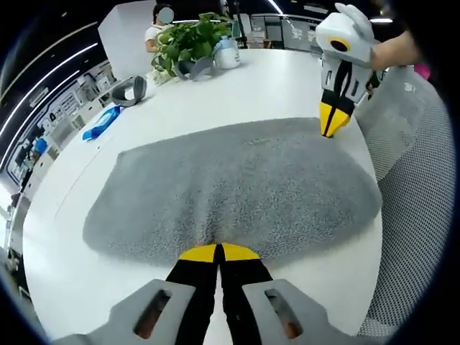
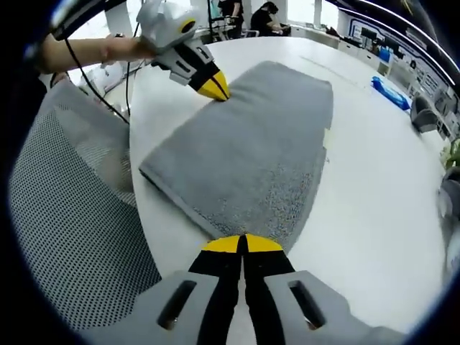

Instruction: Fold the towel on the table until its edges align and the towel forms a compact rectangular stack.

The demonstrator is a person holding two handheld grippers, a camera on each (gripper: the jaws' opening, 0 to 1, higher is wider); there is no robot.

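**Two grippers pinch opposite edges of a grey towel**

Two yellow-tipped grippers meet the grey towel at opposite ends; it lies flat on the white table, already folded into a layered rectangle, with one long edge along the table's rim beside a mesh chair.

Seen from the left gripper view, the left gripper has its jaws pressed together on the near edge of the towel, the cloth puckering slightly at the tips; the right gripper comes in from the upper right, held by a person's hand, its tips closed on the far edge.

From the right gripper view the picture mirrors: the right gripper's own jaws sit together at the towel's near corner, where the stacked layers show at the edge, and the left gripper touches the far end.

Farther back on the table stand a potted plant, a white bottle (its label too small to read), a grey headset and a blue object; no writing is legible anywhere.
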